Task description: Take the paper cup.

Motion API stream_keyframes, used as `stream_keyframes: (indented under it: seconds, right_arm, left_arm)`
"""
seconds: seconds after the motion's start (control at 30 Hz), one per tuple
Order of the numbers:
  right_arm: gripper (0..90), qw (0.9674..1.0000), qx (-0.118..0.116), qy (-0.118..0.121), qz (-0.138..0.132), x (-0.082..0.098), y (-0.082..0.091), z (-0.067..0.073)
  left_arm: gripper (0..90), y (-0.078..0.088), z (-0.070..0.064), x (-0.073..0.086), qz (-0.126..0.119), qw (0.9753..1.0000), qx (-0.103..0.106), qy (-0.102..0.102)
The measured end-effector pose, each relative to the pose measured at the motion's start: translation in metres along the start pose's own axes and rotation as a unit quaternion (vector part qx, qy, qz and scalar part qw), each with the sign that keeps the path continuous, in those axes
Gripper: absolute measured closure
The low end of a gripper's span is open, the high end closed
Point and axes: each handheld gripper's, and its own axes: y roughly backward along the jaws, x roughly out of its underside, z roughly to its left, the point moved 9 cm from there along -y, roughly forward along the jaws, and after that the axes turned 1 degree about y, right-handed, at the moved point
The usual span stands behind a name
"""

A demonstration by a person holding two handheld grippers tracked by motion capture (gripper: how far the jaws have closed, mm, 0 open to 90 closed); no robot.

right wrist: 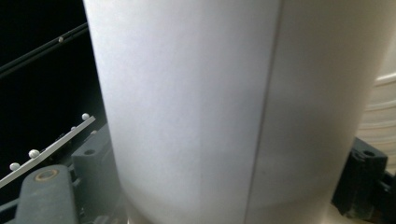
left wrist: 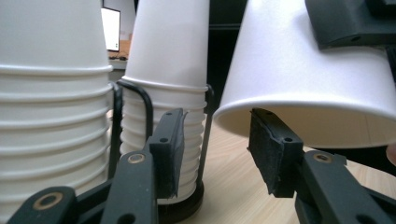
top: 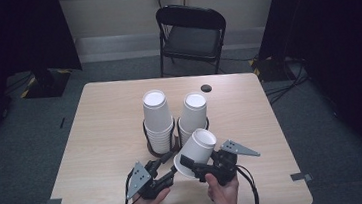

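Even overhead light brightens the table (top: 101,129); the room's side edges fall dark. The close paper cup (right wrist: 224,107) looks soft and blurred.
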Motion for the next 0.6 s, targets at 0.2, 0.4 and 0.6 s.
stream_keyframes:
  seconds: [0.2,0.4,0.6]
  right_arm:
    - [14.7,0.9997,-0.013,-0.005,0.020,0.006,-0.008,0.008]
    - [14.6,0.9988,-0.023,-0.016,0.042,0.012,-0.013,0.010]
    - [14.5,0.9971,-0.022,-0.029,0.067,0.018,-0.017,0.010]
  left_arm:
    - [54.8,-0.008,-0.008,-0.002,-0.006,0.9997,0.002,-0.025]
    - [54.6,-0.009,-0.007,-0.004,-0.014,0.9984,-0.018,-0.051]
    - [60.9,-0.009,-0.008,-0.003,-0.017,0.9963,-0.033,-0.077]
